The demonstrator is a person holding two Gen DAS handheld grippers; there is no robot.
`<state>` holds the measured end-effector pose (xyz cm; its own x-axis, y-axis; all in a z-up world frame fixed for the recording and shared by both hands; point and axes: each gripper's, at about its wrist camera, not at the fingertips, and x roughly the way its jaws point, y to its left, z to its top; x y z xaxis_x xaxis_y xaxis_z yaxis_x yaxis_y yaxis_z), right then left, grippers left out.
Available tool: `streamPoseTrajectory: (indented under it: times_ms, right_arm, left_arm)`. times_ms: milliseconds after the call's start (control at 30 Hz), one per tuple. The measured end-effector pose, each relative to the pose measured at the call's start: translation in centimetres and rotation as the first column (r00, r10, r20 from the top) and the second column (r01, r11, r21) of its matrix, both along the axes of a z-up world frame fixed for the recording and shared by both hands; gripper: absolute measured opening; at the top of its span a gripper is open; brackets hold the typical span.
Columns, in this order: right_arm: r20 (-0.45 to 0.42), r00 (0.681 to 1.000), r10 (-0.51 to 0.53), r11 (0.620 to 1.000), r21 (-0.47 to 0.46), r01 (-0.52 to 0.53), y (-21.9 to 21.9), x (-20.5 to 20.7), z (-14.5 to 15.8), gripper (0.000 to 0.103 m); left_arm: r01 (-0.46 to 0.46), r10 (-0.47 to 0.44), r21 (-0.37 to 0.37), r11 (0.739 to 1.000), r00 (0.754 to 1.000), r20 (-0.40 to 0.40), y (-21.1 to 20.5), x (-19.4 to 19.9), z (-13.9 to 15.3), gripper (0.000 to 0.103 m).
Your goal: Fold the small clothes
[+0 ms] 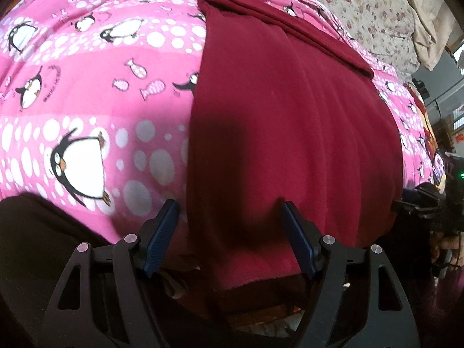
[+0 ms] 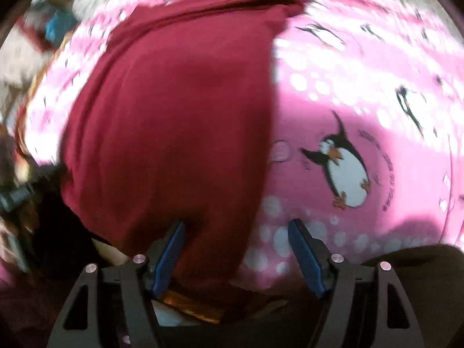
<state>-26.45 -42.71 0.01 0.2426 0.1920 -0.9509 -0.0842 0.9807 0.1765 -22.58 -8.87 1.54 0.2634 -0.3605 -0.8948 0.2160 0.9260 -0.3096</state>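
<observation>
A dark red garment (image 1: 290, 116) lies folded lengthwise on a pink penguin-print blanket (image 1: 87, 72), with a narrower folded strip across its far end. My left gripper (image 1: 229, 211) stands open over the garment's near left corner. The cloth's left edge runs between the fingers and the pads do not press it. In the right wrist view the same red garment (image 2: 174, 116) fills the left half over the blanket (image 2: 348, 87). My right gripper (image 2: 236, 229) is open astride its near right edge, the left pad over red cloth and the right pad over blanket.
A floral sheet (image 1: 362, 5) lies beyond the blanket at the far right, with beige cloth (image 1: 429, 29) past it. Dark fabric (image 1: 34, 246) bulges at the near left, and again as dark fabric (image 2: 420, 269) at the near right. Blurred clutter (image 2: 34, 43) sits far left.
</observation>
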Motion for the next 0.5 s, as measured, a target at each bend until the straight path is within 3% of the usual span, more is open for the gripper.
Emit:
streamPoseTrajectory:
  times_ms: [100,200,333,367,400,433,467,500]
  right_arm:
    - [0.007,0.996,0.09,0.989,0.114,-0.09,1.8,-0.2,0.4,0.064]
    - [0.001,0.993,0.117,0.99,0.081,-0.116,2.6,0.2,-0.3,0.065]
    - [0.001,0.997,0.082,0.987,0.136,-0.081,1.6,0.2,-0.3,0.067]
    - [0.012,0.997,0.081,0.988,0.132,-0.082,1.6,0.1,-0.3,0.065]
    - [0.027,0.996,0.084,0.99,0.112,-0.086,1.6,-0.1,-0.2,0.055]
    - [0.046,0.995,0.084,0.992,0.086,-0.088,1.7,-0.5,0.0,0.046]
    - [0.066,0.995,0.078,0.994,0.072,-0.083,1.7,-0.6,0.3,0.03]
    - [0.075,0.994,0.075,0.993,0.082,-0.081,1.6,-0.4,0.8,0.02]
  left_arm:
    - [0.001,-0.001,-0.01,1.0,1.0,-0.009,0.0,-0.1,-0.3,0.072]
    - [-0.005,0.005,-0.029,1.0,1.0,-0.015,0.1,-0.1,-0.5,0.078]
    - [0.022,-0.022,-0.008,1.0,1.0,-0.016,-0.7,-0.4,-0.7,0.08]
    - [0.035,-0.035,0.004,0.999,0.999,-0.014,-0.9,-0.5,-0.7,0.076]
    - [0.039,-0.039,0.013,0.999,0.999,-0.012,-0.9,-0.6,-0.7,0.069]
    - [0.033,-0.033,0.031,0.999,0.999,-0.008,-0.9,-0.6,-0.6,0.051]
    - [0.024,-0.024,0.044,0.999,1.0,-0.004,-0.7,-0.5,-0.5,0.04]
    - [0.02,-0.02,0.027,0.999,1.0,-0.009,-0.3,-0.5,-0.4,0.035]
